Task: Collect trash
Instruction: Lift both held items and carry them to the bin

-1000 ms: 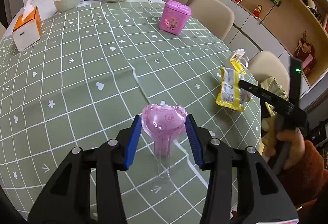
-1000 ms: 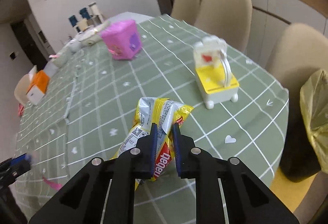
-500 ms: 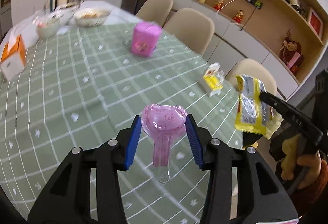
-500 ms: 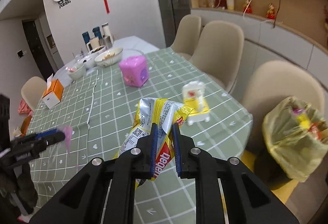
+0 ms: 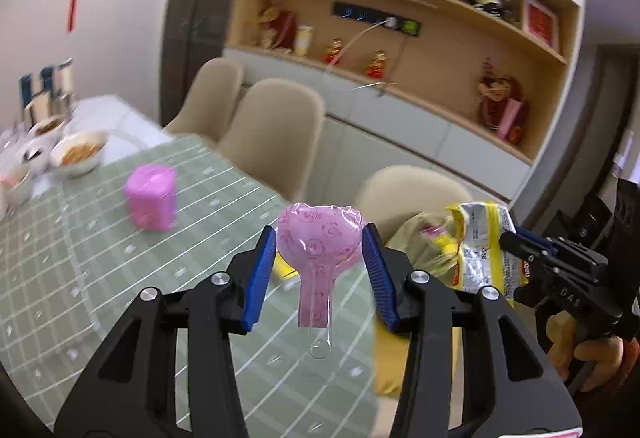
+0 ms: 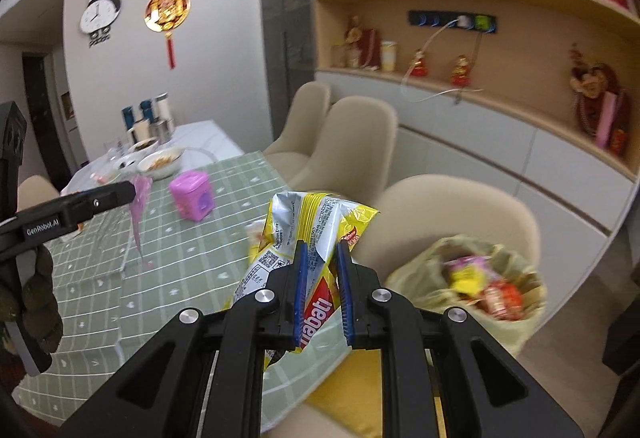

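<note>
Trash is held in both grippers: a crinkled yellow foil wrapper is pinched between the closed fingers of the right gripper, and a glossy pink heart-shaped wrapper with a clear stem is clamped in the left gripper. The carrying step appears underway; next, release is called for over the lined, half-full trash bin beside the table.
</note>
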`<state>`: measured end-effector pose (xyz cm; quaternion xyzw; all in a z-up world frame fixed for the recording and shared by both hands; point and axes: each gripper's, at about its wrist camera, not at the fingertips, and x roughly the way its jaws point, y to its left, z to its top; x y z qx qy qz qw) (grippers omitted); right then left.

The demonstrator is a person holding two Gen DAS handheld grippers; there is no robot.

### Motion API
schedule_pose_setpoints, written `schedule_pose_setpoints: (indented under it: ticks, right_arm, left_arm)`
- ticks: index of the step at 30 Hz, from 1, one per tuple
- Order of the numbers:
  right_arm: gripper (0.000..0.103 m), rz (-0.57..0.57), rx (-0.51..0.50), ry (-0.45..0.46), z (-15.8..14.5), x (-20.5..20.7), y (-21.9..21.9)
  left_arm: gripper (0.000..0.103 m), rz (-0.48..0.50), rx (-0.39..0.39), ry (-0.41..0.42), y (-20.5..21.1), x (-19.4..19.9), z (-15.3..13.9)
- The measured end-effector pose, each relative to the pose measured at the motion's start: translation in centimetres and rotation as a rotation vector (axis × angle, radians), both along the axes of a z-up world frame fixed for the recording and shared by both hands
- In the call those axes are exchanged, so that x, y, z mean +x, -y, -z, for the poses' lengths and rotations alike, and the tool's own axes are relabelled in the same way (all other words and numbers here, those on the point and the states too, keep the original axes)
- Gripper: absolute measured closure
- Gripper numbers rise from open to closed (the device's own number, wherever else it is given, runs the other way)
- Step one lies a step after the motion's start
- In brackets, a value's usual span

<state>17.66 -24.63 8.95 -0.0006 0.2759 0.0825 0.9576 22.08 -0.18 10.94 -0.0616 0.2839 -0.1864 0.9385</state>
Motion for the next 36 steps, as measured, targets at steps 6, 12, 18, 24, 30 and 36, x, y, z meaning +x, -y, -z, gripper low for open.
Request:
schedule_pose_setpoints:
  ticks: [6, 12, 18, 24, 30, 36]
  right_arm:
    - [0.088, 0.073, 0.005, 0.045, -1.0, -0.6, 6.9]
    - [0.088, 0.151, 0.011, 0.083, -0.7, -1.1, 13.8]
    - [0.088, 0.23, 0.014, 0.115, 0.1, -1.0, 20.1]
    - [0.088, 0.294, 0.023, 0.115, 0.8, 0.1, 25.2]
    - [0.088, 0.335, 0.059, 0.068, 2.7, 1.4, 29.2]
    - [0.088, 0.345, 0.077, 0.019, 4.4, 3.4, 30.7]
  left_arm:
    - [0.061, 0.085, 0.015, 0.038, 7.5, 1.5, -1.6]
    - [0.061, 0.183, -0.012, 0.035, 14.7, 3.3, -1.5]
    - [0.061, 0.273, -0.092, -0.034, 21.1, 6.6, 0.6]
    - [0.061, 0.351, -0.1, -0.122, 28.1, 10.1, 3.5]
    - [0.061, 0.345, -0.048, -0.217, 33.3, 13.9, 7.7]
    - [0.061, 0.321, -0.044, -0.304, 34.5, 16.8, 11.1]
